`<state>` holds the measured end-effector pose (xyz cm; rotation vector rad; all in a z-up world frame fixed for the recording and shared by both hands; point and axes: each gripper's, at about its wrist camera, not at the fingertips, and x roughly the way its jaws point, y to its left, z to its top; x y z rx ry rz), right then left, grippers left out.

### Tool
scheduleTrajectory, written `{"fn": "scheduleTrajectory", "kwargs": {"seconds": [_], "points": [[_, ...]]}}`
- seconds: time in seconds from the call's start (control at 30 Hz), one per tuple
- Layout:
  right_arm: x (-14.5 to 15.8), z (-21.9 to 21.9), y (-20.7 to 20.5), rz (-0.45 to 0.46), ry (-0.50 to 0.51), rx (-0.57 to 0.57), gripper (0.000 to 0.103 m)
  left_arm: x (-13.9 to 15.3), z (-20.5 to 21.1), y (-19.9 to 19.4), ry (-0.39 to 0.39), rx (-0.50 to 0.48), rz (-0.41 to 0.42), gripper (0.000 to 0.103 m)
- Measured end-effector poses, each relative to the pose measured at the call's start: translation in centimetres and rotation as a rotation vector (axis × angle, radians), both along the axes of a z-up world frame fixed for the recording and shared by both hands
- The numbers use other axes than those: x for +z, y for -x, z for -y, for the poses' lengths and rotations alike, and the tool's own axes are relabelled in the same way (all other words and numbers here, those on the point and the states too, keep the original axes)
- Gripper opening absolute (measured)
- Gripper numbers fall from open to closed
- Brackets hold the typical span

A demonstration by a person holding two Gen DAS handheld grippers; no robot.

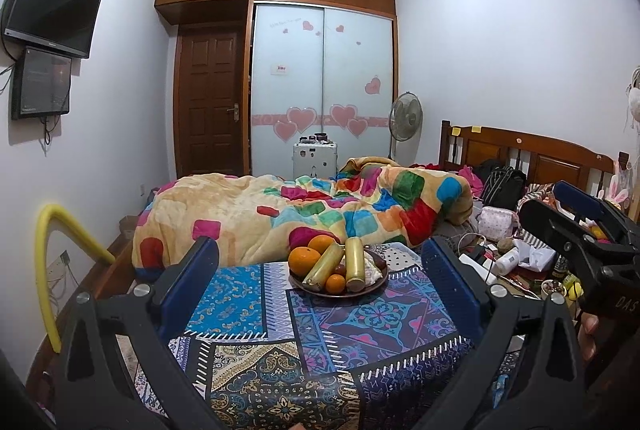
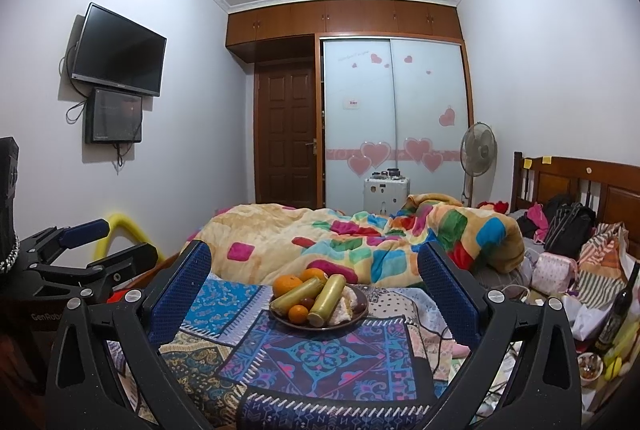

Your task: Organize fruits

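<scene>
A dark brown plate (image 1: 380,272) sits on the patterned cloth (image 1: 256,294) at the table's far side. It holds oranges (image 1: 303,260), two long yellow-green fruits (image 1: 354,262) and a pale item. The plate also shows in the right wrist view (image 2: 360,310), with the oranges (image 2: 286,284) and long fruits (image 2: 328,300). My left gripper (image 1: 320,278) is open and empty, held back from the plate. My right gripper (image 2: 316,286) is open and empty, also short of the plate. The right gripper shows at the right of the left wrist view (image 1: 580,226); the left gripper at the left of the right wrist view (image 2: 80,250).
Behind the table lies a bed with a colourful quilt (image 1: 304,206). Clutter of bags, cables and a dark bottle (image 2: 618,310) fills the right side. A yellow foam tube (image 1: 48,262) stands at the left. A fan (image 1: 406,118) and wardrobe (image 1: 320,86) stand behind.
</scene>
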<state>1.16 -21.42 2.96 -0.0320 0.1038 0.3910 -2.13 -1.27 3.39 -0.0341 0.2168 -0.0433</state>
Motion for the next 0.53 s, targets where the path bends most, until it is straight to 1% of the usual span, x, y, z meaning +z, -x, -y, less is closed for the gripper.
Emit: {"fn": "scheduleTrajectory", "kwargs": {"seconds": [0.37, 0.53], "points": [[0.09, -0.01, -0.11, -0.002, 0.000, 0.003, 0.103, -0.08, -0.21, -0.05, 0.012, 0.009, 0.000, 0.103], [-0.01, -0.26, -0.22, -0.004, 0.005, 0.008, 0.103, -0.09, -0.15, -0.05, 0.009, -0.006, -0.002, 0.103]]}}
